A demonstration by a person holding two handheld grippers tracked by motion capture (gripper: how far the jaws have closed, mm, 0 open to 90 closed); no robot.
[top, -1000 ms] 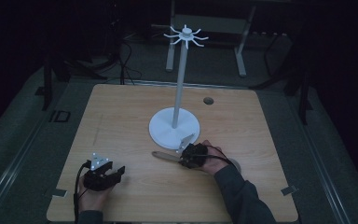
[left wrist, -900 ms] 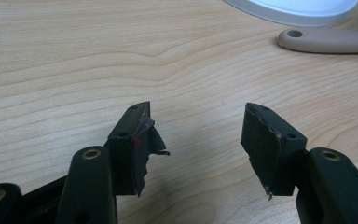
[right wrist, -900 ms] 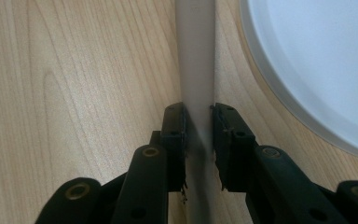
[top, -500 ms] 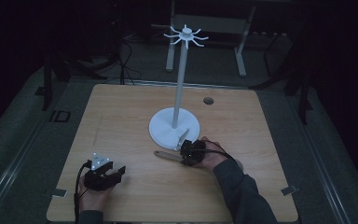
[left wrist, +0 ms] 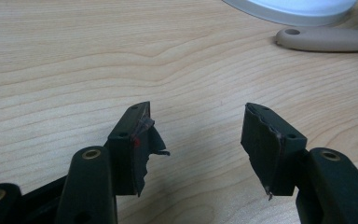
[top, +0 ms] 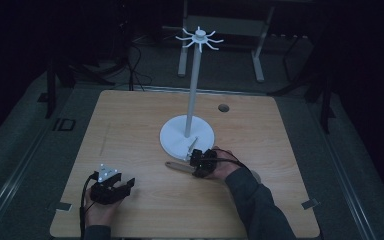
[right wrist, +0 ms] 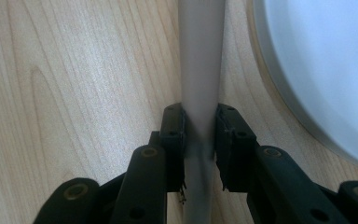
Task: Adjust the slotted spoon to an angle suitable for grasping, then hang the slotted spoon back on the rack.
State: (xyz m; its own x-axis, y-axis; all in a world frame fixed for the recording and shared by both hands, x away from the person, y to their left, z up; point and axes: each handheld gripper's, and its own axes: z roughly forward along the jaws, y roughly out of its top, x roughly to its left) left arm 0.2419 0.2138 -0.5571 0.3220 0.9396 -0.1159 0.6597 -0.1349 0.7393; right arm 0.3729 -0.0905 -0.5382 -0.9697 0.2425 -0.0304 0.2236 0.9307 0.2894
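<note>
The beige utensil handle [right wrist: 200, 70] lies flat on the wooden table [top: 130, 130], just beside the round base of the white hook stand [top: 186, 136], on the person's side of it. The right gripper [right wrist: 200, 133] is pinched on that handle, both pads pressed against its sides. The left gripper [left wrist: 198, 135] is held spread, with nothing between its jaws, well apart from the stand.

The step in hand is judged to be lifting the utensil, probably for hanging by the hole at the handle's end on the stand. The pinch is best kept firm and square, so that the handle is not twisted. The handle should be raised straight up, clear of the base rim, before it is carried anywhere.
</note>
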